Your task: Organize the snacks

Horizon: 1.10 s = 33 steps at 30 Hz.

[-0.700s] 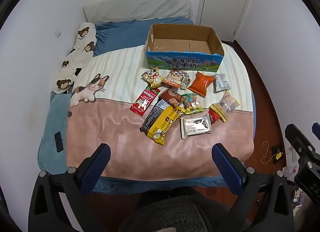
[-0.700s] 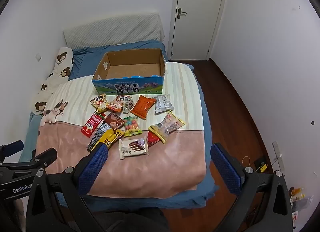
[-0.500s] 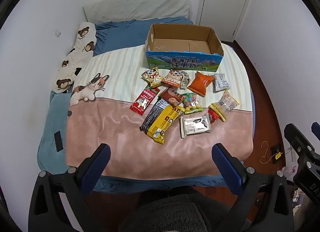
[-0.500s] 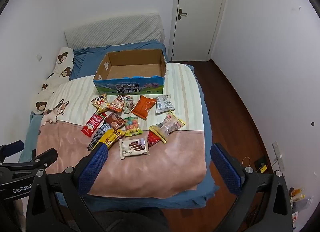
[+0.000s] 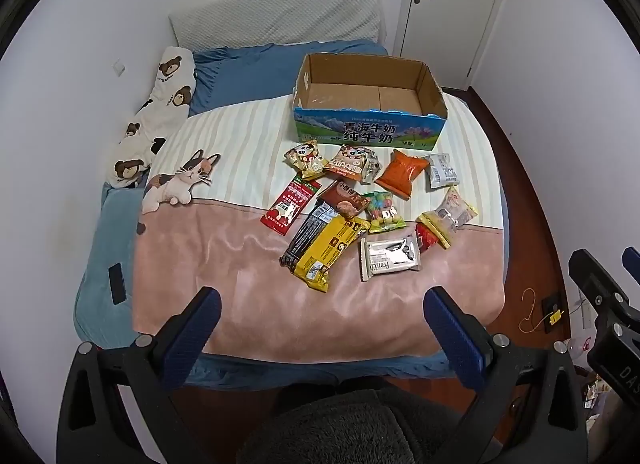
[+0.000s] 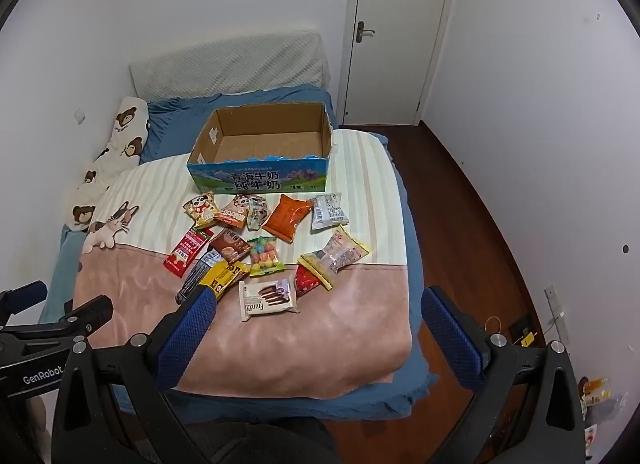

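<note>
Several snack packets lie spread on a bed's blanket (image 5: 248,304): an orange bag (image 5: 402,174) (image 6: 287,217), a white Franzzi wafer pack (image 5: 390,257) (image 6: 267,299), a yellow bar (image 5: 330,250), a red strip pack (image 5: 291,204) (image 6: 187,250) and a candy bag (image 5: 383,211) (image 6: 264,255). Behind them stands an open cardboard box (image 5: 368,132) (image 6: 260,176) with nothing inside. My left gripper (image 5: 322,328) hangs open above the bed's near edge, well short of the snacks. My right gripper (image 6: 318,328) is open too, its left finger over the yellow bar in view.
A bear-print pillow (image 5: 160,104) and a grey headboard cushion (image 5: 276,20) lie at the bed's far left. A black phone-like object (image 5: 117,283) rests on the blue sheet. Wooden floor (image 6: 472,224) runs along the right; a shut door (image 6: 396,32) is behind.
Both views have shifted only slightly; the grippers stay open and the snacks and box have not moved.
</note>
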Tool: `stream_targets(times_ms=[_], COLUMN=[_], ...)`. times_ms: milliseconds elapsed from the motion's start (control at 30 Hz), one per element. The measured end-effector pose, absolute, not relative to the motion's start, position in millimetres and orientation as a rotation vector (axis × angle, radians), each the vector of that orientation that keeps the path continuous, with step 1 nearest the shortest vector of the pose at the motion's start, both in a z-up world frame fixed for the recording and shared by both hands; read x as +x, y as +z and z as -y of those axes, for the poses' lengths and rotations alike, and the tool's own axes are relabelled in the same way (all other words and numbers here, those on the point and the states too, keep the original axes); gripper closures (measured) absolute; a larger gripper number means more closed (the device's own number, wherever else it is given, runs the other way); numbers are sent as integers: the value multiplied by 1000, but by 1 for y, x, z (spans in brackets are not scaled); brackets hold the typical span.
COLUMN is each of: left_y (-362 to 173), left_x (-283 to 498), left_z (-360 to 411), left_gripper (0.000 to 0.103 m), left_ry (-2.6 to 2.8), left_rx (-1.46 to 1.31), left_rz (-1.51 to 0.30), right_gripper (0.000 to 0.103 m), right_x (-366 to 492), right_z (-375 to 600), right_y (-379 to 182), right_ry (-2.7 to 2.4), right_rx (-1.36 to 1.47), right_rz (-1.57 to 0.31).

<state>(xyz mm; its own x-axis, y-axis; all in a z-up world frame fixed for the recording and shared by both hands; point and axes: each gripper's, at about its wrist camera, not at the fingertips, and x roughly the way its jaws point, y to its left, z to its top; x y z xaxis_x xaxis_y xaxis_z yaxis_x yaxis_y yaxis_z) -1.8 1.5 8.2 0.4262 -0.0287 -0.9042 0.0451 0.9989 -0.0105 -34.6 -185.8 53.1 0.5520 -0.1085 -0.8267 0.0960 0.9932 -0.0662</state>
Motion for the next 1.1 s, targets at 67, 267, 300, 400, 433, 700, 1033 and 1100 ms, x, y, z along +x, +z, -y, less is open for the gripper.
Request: stream_targets(times_ms=[67, 267, 300, 400, 433, 700, 1033, 1100], left_y=[9, 12, 12, 13, 12, 16, 17, 17], left_x=[-1, 2, 2, 2, 1, 6, 5, 5], left_z=[0, 3, 3, 3, 3, 9, 7, 8], left_gripper=[0, 0, 0, 0, 0, 0, 0, 0], left_ry=[-46, -45, -44, -44, -44, -44, -48, -49], left_rx=[16, 19, 19, 16, 16, 21, 18, 19], left_rz=[-1129, -1127, -1127, -1126, -1125, -1119, -1113, -1114], right_gripper=[0, 0, 0, 0, 0, 0, 0, 0], right_x=[-35, -34, -33, -33, -33, -32, -34, -33], right_z=[186, 187, 188, 188, 188, 188, 187, 187], right_y=[54, 56, 56, 56, 56, 58, 57, 57], right_ry=[-122, -120, -119, -119, -118, -118, -116, -117], right_rx=[-13, -15, -14, -14, -12, -7, 2, 0], right_rz=[-977, -976, -977, -974, -975, -974, -970, -970])
